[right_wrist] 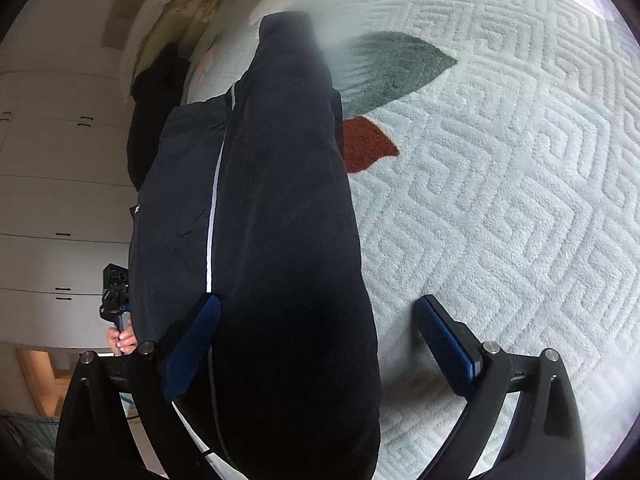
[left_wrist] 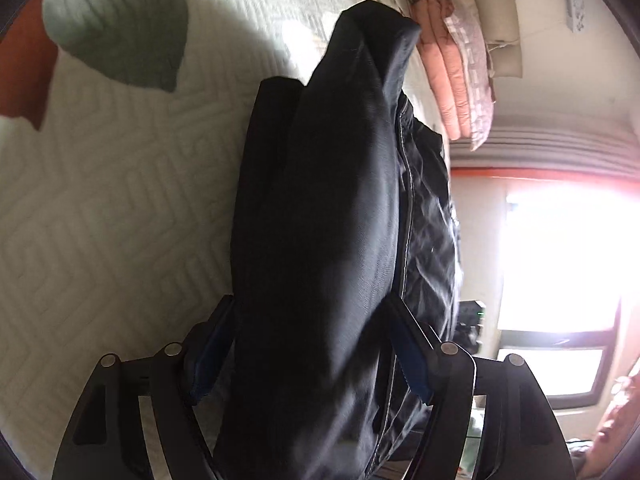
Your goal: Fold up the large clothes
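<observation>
A large black garment (left_wrist: 328, 220) with a thin pale stripe along one seam lies stretched over the white quilted bedspread (left_wrist: 100, 220). It runs lengthwise between the fingers of my left gripper (left_wrist: 311, 300), whose jaws stand wide and loose around the bunched cloth. In the right wrist view the same black garment (right_wrist: 288, 220) passes through my right gripper (right_wrist: 319, 300). The right gripper's left blue pad (right_wrist: 192, 344) rests against the fabric, while its right pad (right_wrist: 448, 344) stands well apart over bare bedspread (right_wrist: 500, 220). Both grippers are open.
Folded pink bedding (left_wrist: 448, 80) and a beige pillow (left_wrist: 492, 20) lie at the head of the bed. A bright window (left_wrist: 560, 260) is beyond. White cabinets (right_wrist: 60, 200), another dark cloth (right_wrist: 160, 92) and a hand (right_wrist: 122, 340) on the other gripper's handle show at left.
</observation>
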A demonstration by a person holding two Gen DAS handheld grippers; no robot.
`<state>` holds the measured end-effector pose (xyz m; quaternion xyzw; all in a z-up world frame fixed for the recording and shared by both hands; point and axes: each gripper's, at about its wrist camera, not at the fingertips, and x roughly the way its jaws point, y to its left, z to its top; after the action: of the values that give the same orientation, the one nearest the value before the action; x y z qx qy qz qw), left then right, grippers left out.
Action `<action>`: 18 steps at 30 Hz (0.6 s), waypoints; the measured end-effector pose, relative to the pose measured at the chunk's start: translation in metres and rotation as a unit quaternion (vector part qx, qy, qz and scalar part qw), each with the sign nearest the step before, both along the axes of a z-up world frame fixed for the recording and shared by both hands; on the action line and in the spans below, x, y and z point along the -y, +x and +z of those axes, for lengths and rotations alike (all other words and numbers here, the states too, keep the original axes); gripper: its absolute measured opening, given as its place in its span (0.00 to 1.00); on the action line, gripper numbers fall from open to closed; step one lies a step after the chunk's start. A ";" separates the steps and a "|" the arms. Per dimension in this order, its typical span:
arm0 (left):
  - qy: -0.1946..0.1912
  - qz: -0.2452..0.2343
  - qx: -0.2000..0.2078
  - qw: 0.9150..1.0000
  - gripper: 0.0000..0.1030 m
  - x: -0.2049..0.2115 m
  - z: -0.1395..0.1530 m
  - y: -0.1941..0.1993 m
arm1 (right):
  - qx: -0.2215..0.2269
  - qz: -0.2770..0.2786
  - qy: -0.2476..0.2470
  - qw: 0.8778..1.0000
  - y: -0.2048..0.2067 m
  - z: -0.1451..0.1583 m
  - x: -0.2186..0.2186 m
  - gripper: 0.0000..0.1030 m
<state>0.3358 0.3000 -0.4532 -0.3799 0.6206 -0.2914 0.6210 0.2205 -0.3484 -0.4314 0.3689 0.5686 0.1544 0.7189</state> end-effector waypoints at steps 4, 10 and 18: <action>-0.040 0.010 -0.014 0.999 0.73 0.001 -0.012 0.003 | 0.012 0.014 0.044 0.999 0.004 -0.008 0.003 0.99; -0.058 0.009 -0.012 0.998 0.75 0.011 -0.015 0.006 | 0.034 0.044 0.104 0.993 0.015 -0.019 -0.003 0.99; -0.023 0.026 0.033 0.999 0.49 0.027 0.001 -0.008 | 0.061 0.066 0.067 0.994 0.020 -0.005 -0.022 0.61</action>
<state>0.3279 0.2733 -0.4518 -0.4001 0.5829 -0.3021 0.6394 0.2408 -0.3262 -0.4367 0.3676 0.5355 0.2613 0.7140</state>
